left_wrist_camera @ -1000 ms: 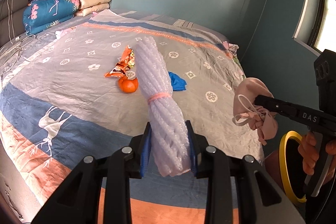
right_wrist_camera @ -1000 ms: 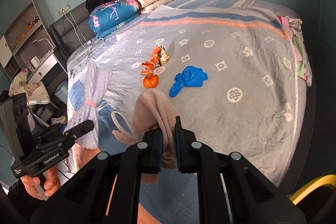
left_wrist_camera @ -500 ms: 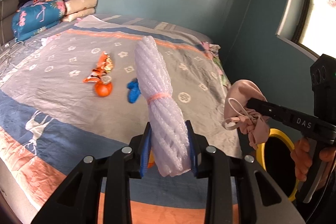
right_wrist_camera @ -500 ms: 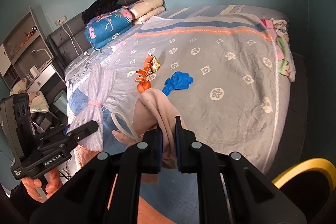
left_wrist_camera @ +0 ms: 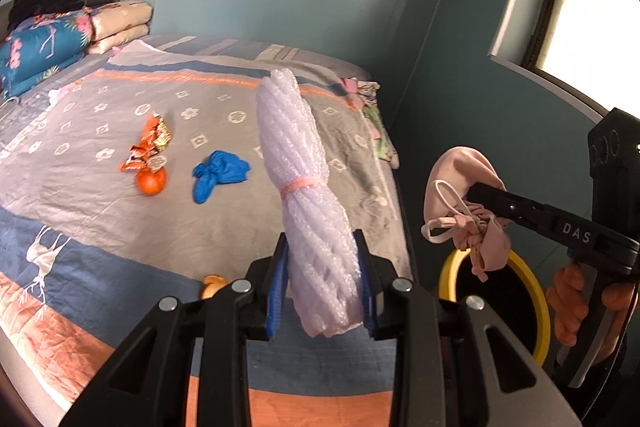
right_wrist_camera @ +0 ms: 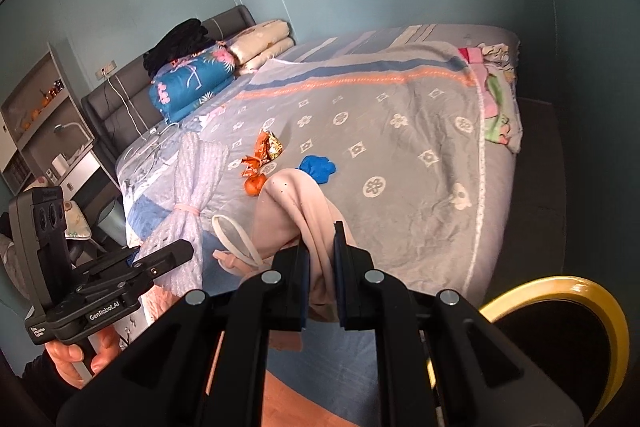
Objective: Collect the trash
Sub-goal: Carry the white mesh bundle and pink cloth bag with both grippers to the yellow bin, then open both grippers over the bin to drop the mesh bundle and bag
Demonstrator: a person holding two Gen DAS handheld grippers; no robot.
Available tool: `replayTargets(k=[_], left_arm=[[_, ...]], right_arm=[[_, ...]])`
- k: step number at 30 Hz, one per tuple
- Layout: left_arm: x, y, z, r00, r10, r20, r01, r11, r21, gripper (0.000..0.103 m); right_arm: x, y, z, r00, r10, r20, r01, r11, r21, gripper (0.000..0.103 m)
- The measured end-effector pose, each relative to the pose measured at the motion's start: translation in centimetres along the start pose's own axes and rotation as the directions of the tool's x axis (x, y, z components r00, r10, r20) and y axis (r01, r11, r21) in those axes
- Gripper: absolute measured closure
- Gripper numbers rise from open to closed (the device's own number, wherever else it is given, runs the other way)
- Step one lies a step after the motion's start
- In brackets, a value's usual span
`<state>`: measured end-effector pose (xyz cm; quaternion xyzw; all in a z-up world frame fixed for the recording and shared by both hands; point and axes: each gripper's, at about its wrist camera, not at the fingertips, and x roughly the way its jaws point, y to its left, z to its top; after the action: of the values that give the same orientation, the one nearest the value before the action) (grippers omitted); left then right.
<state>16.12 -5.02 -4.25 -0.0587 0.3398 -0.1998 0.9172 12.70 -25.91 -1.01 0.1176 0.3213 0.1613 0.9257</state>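
Left wrist view: left gripper clamps bubble-wrap roll; yellow-rimmed bin at 4 o'clock. Step, judged: carrying trash to bin; next, get over the opening and release. Right wrist view: right gripper pinches pink cloth; bin rim at 4 o'clock. Bed holds orange wrapper, blue glove; teal walls.

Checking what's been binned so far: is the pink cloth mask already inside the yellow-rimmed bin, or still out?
Out. The pink cloth mask hangs clamped in the right gripper, above the yellow-rimmed bin beside the bed.
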Motion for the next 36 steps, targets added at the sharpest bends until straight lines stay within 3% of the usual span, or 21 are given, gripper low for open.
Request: replayTargets(k=[9, 23, 36], left_arm=[[-0.1, -3.3, 0.4, 0.998, -0.069, 0.006, 0.068, 0.997, 0.044, 0.074], [1.0, -10.1, -1.2, 0.981, -0.185, -0.064, 0.192, 0.969, 0.156, 0.074], [4.0, -16.2, -3.8, 0.96, -0.233, -0.156, 0.267, 0.929, 0.256, 0.074]], right_arm=[[-3.8, -1.7, -0.7, 0.998, -0.051, 0.042, 0.05, 0.998, 0.034, 0.093], [-10.5, -6.6, -3.0, 0.98, -0.178, 0.093, 0.163, 0.974, 0.155, 0.093], [-11.6, -12.7, -5.6, 0.977, -0.203, 0.069, 0.177, 0.946, 0.272, 0.093]])
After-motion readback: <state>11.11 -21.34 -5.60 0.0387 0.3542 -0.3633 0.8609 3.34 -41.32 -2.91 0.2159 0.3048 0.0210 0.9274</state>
